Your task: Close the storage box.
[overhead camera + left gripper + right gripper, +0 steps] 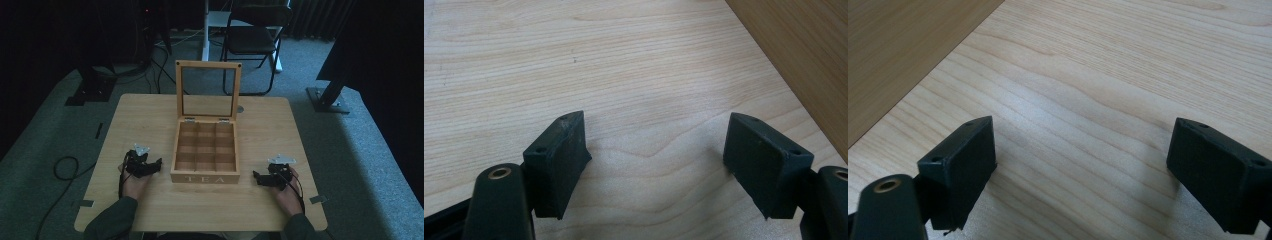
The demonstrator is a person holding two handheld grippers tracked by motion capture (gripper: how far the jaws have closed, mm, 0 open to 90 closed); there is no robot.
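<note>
A wooden tea box [205, 150] sits mid-desk [270, 135] toward the near edge, its glass lid [208, 90] upright. The left gripper [159, 163] and right gripper [255, 176] flank it near that edge, jaws wide apart, holding nothing.

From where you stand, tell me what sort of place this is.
Probably a dim recording studio or lab, not a home: a light wooden table on grey carpet, cables trailing over the floor, dark stand legs and a folding chair behind an open tea box.
</note>
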